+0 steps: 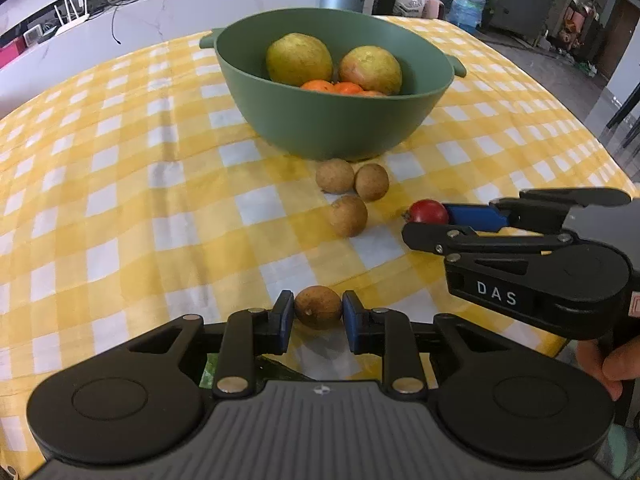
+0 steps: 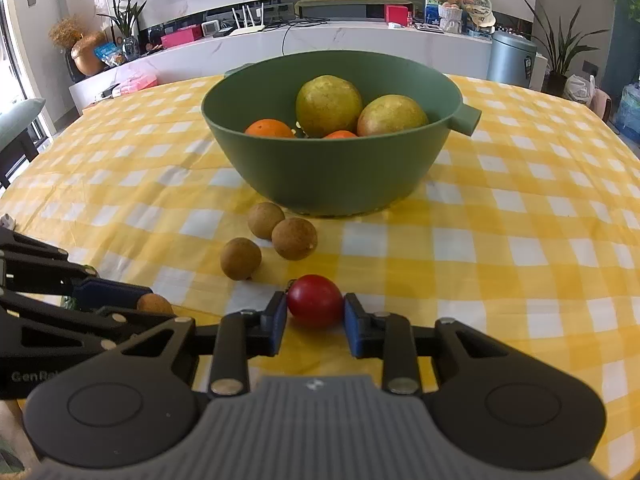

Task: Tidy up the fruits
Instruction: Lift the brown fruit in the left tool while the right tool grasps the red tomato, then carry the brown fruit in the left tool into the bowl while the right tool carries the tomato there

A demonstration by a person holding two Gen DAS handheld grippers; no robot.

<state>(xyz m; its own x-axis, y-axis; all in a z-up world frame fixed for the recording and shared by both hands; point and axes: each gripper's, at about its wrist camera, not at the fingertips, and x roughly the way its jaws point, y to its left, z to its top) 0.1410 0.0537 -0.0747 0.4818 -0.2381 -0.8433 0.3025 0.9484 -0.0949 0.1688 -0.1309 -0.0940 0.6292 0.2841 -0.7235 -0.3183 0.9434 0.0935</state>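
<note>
Fruit lies on both sides of the green bowl (image 2: 332, 168), which stands on the yellow checked tablecloth (image 2: 520, 240). Inside the bowl sit two big yellow-green fruits (image 2: 329, 105) and some oranges (image 2: 269, 128). Just in front of the bowl, three small brown fruits (image 2: 294, 239) rest on the cloth, two of them touching and the third a little nearer the person. Nearer still, in front of the bowl and off to its right, the right gripper (image 2: 315, 312) has its blue pads pressed against both sides of a small red fruit (image 2: 315, 306), nearly closed around it. To the left of that, also in front of the bowl, the left gripper (image 1: 318, 314) is clamped on a fourth small brown fruit (image 1: 319, 307), its pads tight on either flank. A hand (image 1: 608, 364) grips the handle of the right gripper at the table's near edge.
</note>
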